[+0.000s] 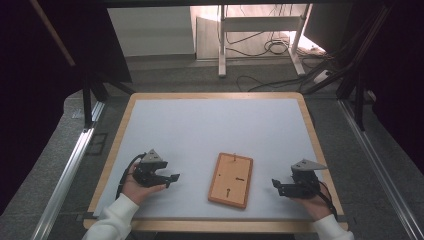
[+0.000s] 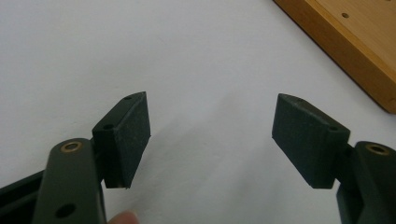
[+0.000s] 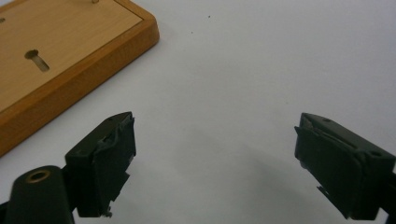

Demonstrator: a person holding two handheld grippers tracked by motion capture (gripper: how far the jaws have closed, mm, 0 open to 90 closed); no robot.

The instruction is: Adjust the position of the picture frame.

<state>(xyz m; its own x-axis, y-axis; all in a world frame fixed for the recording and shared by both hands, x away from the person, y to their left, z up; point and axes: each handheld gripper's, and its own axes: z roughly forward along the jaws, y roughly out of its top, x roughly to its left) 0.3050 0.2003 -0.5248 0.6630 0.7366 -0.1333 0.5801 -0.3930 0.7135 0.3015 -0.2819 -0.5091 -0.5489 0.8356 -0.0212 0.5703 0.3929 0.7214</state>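
Left gripper [image 1: 172, 179]: nearest the camera, low over the table [image 1: 200, 120]; jaws wide apart, nothing between them.
Right gripper [image 1: 276, 186]: low at the near right; jaws wide apart, nothing held.
Board [image 1: 231, 179]: flat wooden plaque between the 2 grippers, apart from both, with 2 keyhole slots on its face and a peg at the far end.
Risk 1: board lies flush on the table; jaws closing on its thin edge could slide off and skid it away.
Risk 2: 1-sided push would likely spin it toward the near table edge.
Risk 3: rounded rim [image 3: 140, 37] gives the pads [image 2: 133, 135] little purchase, so a lifted board may tilt and drop.
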